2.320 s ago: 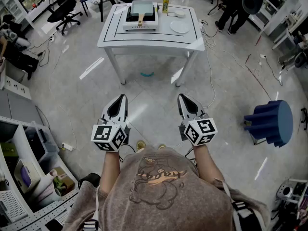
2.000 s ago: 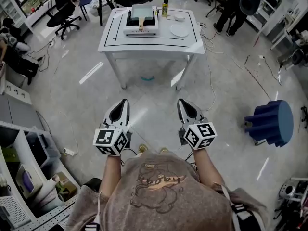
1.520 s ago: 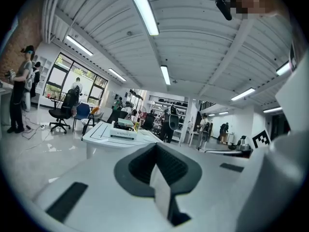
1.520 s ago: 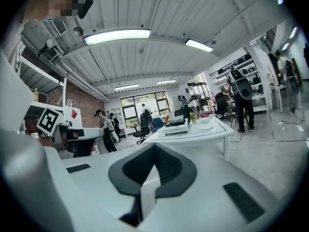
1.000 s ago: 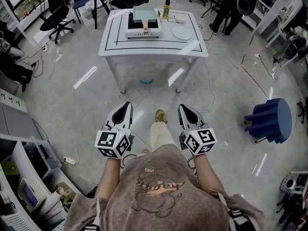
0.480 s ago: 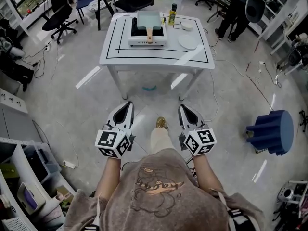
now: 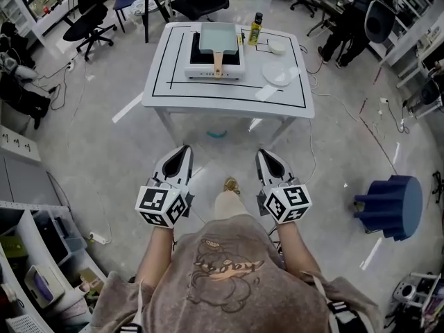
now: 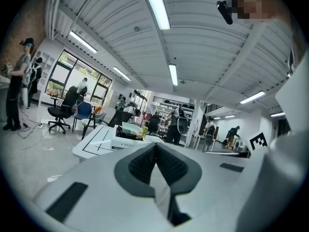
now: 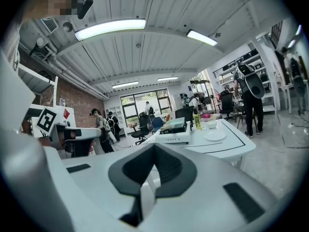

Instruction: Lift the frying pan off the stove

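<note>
1. A person stands on open floor (image 7: 104, 151), well back from a white table (image 7: 229, 104), with a gripper in each hand at waist height, both pointing toward the table.
2. The left gripper (image 7: 177, 159) is clenched on nothing, its dark pads pressed together in the left gripper view (image 8: 155, 151). The right gripper (image 7: 269, 161) is likewise clamped and empty, as its own view shows (image 9: 153, 152).
3. The frying pan (image 7: 217, 36), a pale rectangular one, sits on the stove (image 7: 201, 72) at the far middle of the table, straight ahead of both hands.
4. Its wooden handle (image 7: 218, 64) runs toward the person and overhangs the stove's near edge. It lies almost midway between the grippers, so neither hand looks clearly nearer.
5. A plate (image 7: 277, 75) lies just right of the stove, with a bottle (image 7: 255, 28) and a bowl (image 7: 277, 46) behind it. The stove's left side is bare.
6. The way to the table's near edge is clear. A blue stool (image 7: 388, 203) stands well off to the right.
</note>
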Motion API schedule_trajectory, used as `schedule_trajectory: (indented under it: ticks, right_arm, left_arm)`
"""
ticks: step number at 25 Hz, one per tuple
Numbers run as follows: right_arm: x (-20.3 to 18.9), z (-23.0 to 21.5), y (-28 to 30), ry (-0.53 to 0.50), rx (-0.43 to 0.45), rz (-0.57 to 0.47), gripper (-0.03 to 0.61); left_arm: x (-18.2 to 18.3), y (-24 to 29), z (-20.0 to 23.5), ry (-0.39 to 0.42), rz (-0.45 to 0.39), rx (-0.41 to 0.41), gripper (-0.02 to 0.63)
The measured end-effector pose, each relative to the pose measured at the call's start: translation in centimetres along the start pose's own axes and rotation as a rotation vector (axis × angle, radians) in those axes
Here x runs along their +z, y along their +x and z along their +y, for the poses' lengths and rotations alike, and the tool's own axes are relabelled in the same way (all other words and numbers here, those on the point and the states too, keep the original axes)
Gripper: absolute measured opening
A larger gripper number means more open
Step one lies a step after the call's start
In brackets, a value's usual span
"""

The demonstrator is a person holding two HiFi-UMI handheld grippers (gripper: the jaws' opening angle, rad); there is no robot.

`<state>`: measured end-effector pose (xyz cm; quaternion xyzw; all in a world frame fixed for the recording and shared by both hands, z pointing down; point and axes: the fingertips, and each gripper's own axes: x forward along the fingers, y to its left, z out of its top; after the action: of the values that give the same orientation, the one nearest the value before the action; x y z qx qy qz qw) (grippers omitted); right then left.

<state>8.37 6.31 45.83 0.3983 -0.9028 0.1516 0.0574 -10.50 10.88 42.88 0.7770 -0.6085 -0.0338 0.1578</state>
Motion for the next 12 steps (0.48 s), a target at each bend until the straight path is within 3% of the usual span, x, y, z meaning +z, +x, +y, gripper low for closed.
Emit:
schedule_trajectory:
  ticks: [12]
  right_arm:
    - [3.6,-6.1,5.0,0.017,0.022,0.003,-0.002]
  left_arm:
    - [2.6,7.7,0.5,-0.009,0.013,0.028,0.006]
